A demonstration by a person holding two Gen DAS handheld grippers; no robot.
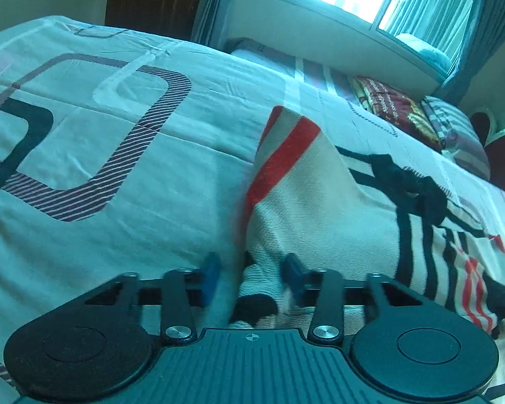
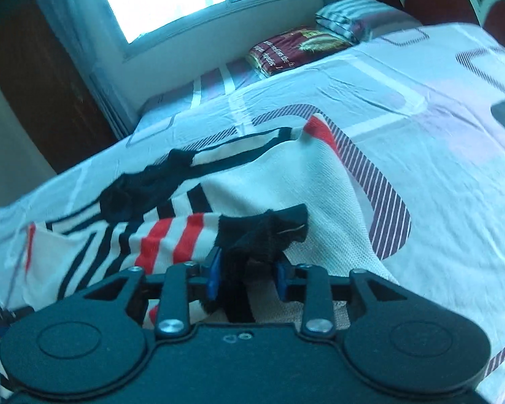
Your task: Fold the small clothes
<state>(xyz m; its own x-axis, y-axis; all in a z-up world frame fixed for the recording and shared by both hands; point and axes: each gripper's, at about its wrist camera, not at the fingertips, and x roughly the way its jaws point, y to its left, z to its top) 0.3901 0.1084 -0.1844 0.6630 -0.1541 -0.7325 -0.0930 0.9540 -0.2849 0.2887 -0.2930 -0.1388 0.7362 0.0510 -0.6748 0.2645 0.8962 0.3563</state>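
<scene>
Black plastic housings of two hand-held tools fill the bottom of both wrist views. Between the blue pads of the left tool (image 1: 252, 277), a bunched edge of a cream knitted garment with red and black stripes (image 1: 306, 181) sits in the gap; the view is blurred, and I cannot tell whether the pads press on it. Beyond this tool, a corner of the garment stands up in a peak, its red stripe running diagonally.

The right tool (image 2: 247, 274) has its blue pads a little apart, with a black cuff (image 2: 266, 232) of the same garment between them; the left pad appears to touch the cloth, while the right pad's contact is unclear. The cuff's sleeve, banded red and cream, stretches away to the left of this tool.

The garment lies rumpled on a bed with a pale sheet printed with dark rounded rectangles (image 2: 421, 155). Far ahead of the right tool sit a dark red folded blanket (image 2: 296, 48) and a striped pillow (image 2: 353, 17).
</scene>
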